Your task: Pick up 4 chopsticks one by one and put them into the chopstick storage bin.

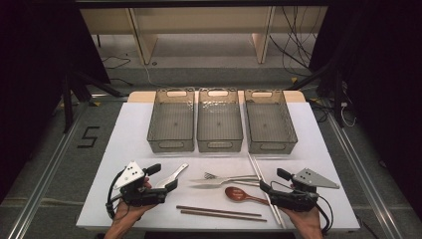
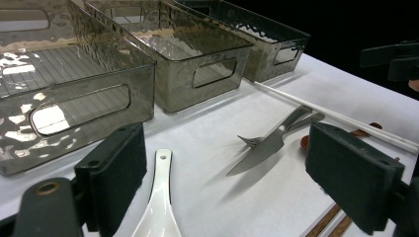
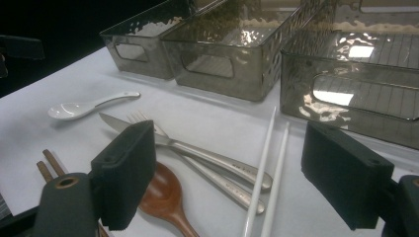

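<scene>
High view showed 3 smoky, translucent plastic bins [image 1: 220, 127] in a row at the far side of a white table [image 1: 124, 144], each rectangular with dimpled walls, a ribbed floor and slot handles; all 3 held nothing. Cutlery lay on the table between the bins and the person's hands: 1 glossy white ceramic spoon [image 1: 171, 175], 1 polished steel fork [image 1: 229, 177] lying against 1 steel knife [image 1: 211, 185], 1 rounded reddish wooden spoon [image 1: 241, 195], 2 slim white chopsticks [image 1: 263, 186] and 2 brown wooden chopsticks [image 1: 219, 212]. The left gripper [image 1: 166, 185] rested low beside the white spoon, whose bowl reached between its jaws in the left gripper view without either pad touching it; the jaws stood wide apart and gripped nothing. The right gripper [image 1: 263, 188] sat near the wooden spoon and the white chopsticks, its matte black, blocky pads [image 3: 348, 173] likewise spread wide and clasping nothing.
</scene>
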Available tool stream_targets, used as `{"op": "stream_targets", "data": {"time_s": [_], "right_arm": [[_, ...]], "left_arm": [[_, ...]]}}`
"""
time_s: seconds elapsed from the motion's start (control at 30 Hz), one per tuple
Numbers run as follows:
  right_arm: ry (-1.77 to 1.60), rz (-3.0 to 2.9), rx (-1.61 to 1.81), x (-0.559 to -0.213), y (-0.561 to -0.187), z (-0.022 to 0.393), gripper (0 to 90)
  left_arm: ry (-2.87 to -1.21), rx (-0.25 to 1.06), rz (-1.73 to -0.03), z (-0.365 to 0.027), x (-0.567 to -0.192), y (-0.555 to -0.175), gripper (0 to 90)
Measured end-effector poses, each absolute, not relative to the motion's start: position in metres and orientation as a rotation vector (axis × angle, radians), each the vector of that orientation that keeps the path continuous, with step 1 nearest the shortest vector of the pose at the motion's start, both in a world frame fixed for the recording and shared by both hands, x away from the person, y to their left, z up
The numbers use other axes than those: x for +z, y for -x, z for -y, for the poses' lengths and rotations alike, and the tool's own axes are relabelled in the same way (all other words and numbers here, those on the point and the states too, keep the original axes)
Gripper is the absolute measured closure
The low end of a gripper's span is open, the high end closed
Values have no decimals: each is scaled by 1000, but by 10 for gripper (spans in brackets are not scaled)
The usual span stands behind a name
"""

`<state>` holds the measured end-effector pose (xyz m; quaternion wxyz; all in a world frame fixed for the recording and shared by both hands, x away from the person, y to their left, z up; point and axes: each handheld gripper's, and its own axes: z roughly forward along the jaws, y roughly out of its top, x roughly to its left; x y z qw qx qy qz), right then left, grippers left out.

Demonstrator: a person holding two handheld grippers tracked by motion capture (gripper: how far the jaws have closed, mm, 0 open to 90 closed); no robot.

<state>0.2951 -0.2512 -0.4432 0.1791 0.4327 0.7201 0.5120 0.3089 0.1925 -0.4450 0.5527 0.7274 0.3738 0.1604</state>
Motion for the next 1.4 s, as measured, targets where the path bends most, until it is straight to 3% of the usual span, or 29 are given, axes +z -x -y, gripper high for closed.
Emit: {"op": "stream_targets", "data": {"time_s": [0.27,0.7,1.4], "right_arm": [[-1282,-2081,1389,-442,-301,253,265],[-1384,-2249,1021,-424,-319,258,340],[-1474,-2458,730,-441,-330,255,469]], "left_arm": [[-1719,378,-883,-192,-445,-309,157],[-1719,374,-885,-191,-446,-310,157],[-1710,379,-888,-192,-445,-310,157]]}}
